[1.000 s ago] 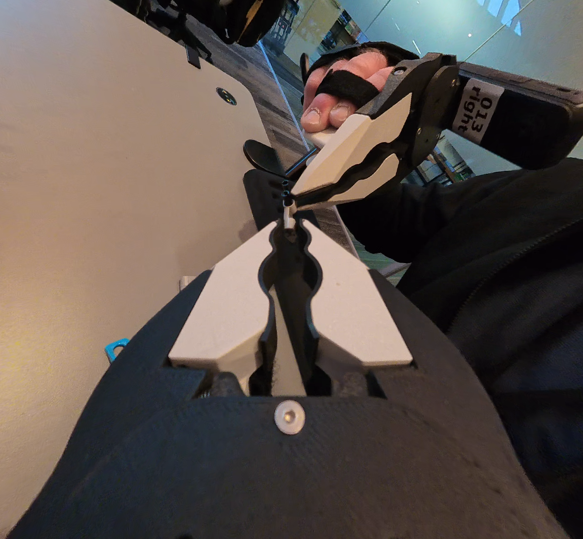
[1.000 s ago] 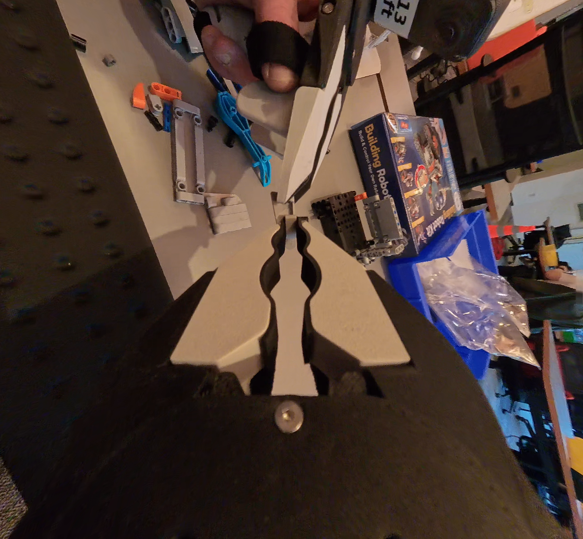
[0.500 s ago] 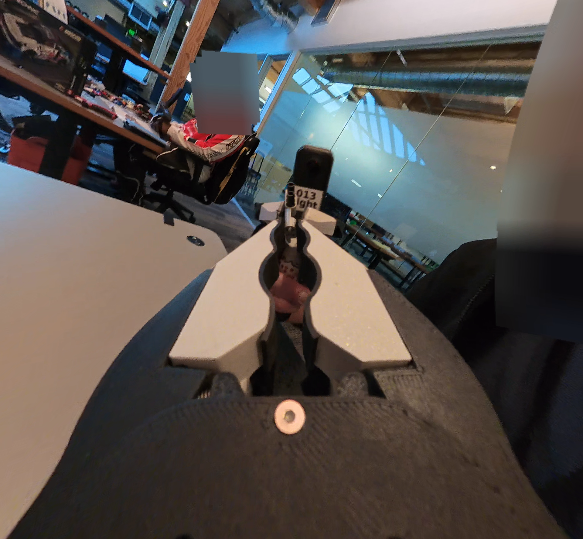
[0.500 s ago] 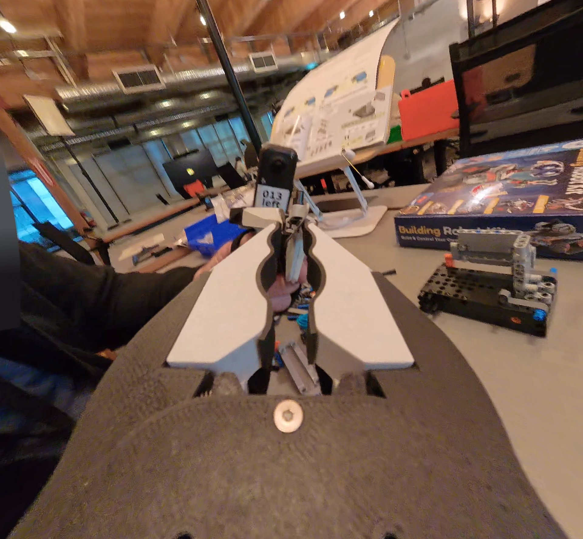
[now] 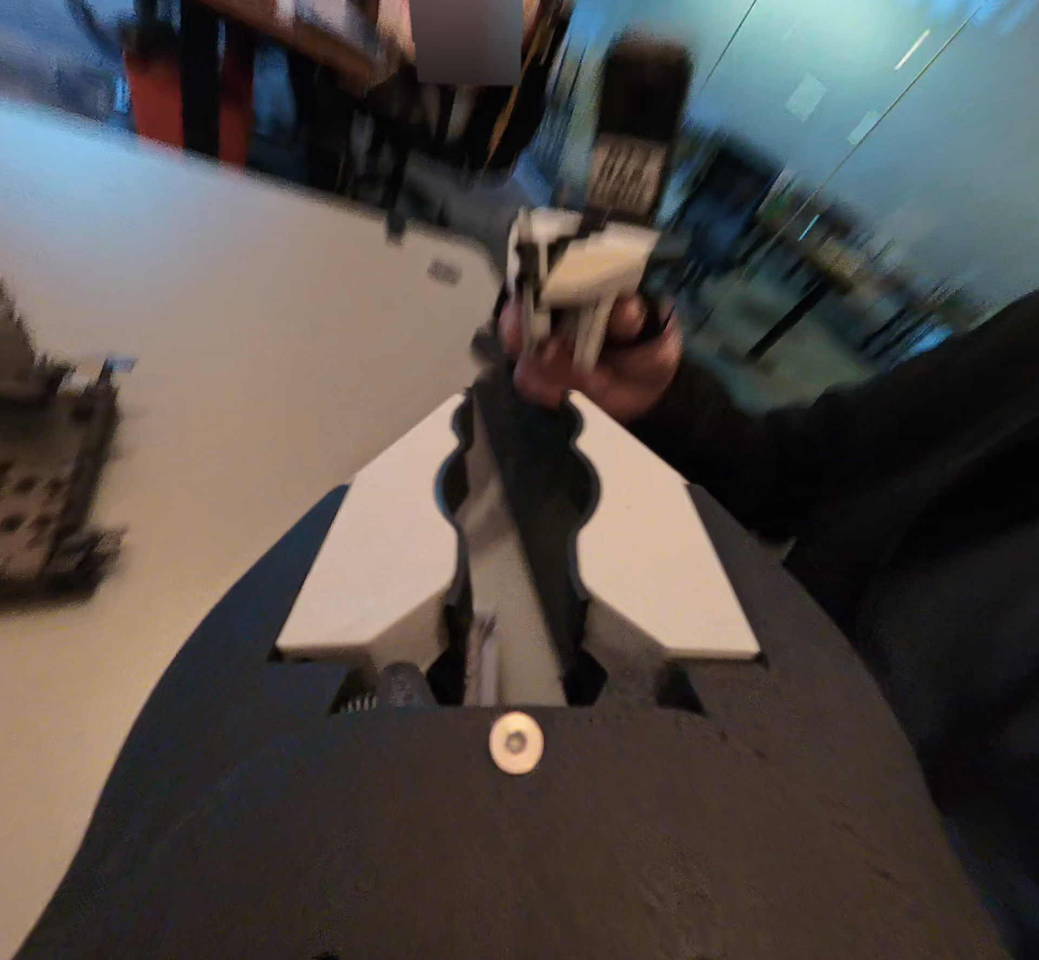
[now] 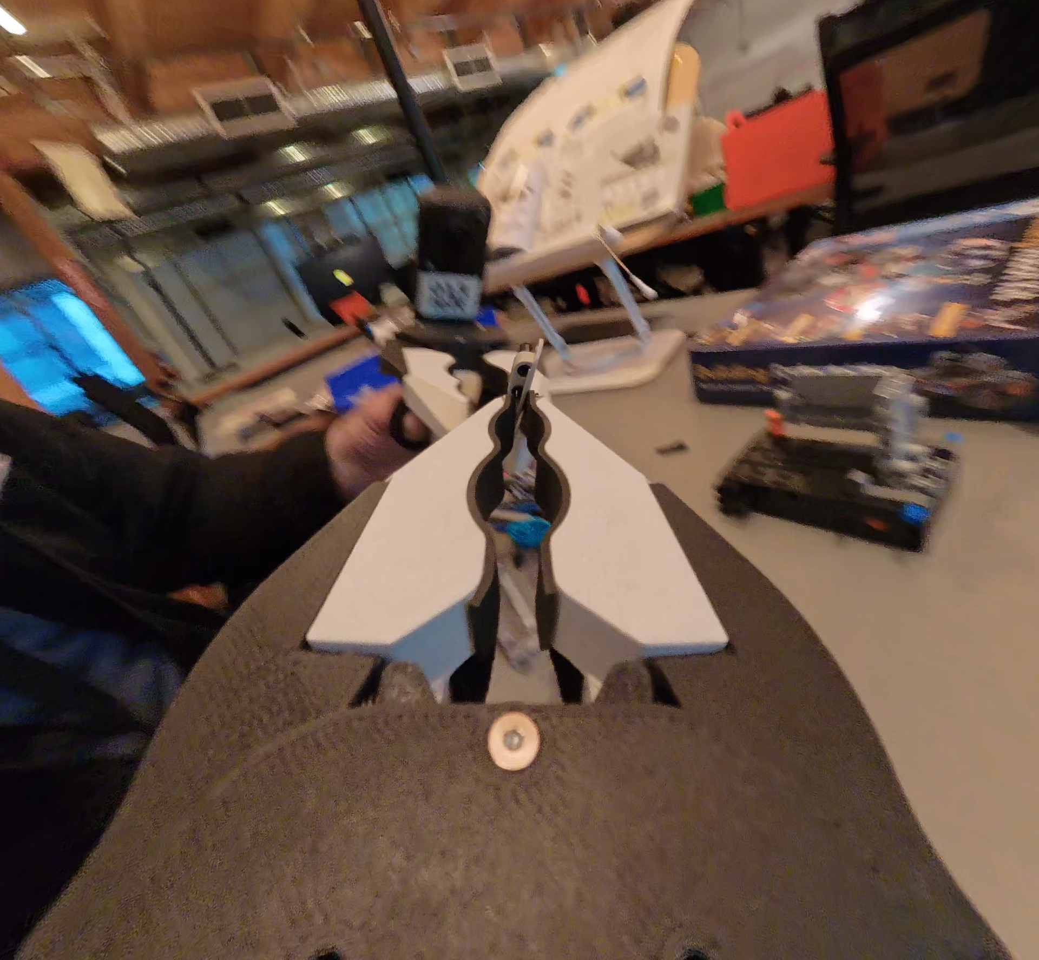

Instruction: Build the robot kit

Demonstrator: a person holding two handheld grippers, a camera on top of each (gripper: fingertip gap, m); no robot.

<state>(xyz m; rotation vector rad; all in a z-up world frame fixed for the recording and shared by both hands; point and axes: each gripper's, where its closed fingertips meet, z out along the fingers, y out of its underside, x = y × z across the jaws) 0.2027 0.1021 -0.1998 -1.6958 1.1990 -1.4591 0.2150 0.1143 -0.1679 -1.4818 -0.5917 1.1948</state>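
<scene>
My right gripper (image 6: 520, 403) is shut on a small grey beam piece with holes (image 6: 524, 371), which sticks up past its tips. My left gripper (image 5: 517, 399) is open and empty, its jaws well apart. In the left wrist view, which is blurred, the right gripper (image 5: 540, 281) is held in a hand just ahead and above, with the grey piece at its tips. In the right wrist view the left gripper (image 6: 450, 387) is just left of my right tips, jaws apart and clear of the piece.
A black and grey brick model (image 6: 832, 461) stands on the grey table (image 6: 843, 652) at the right, in front of a blue box (image 6: 877, 303). An instruction booklet on a stand (image 6: 590, 157) is behind. The model also shows in the left wrist view (image 5: 45, 483). A dark sleeve (image 6: 168, 483) lies at the left. The grippers are tip to tip, or close to it.
The left gripper has opened and let go of the small grey piece, and it has moved a little away. The right gripper keeps the piece. Both views have swung.
</scene>
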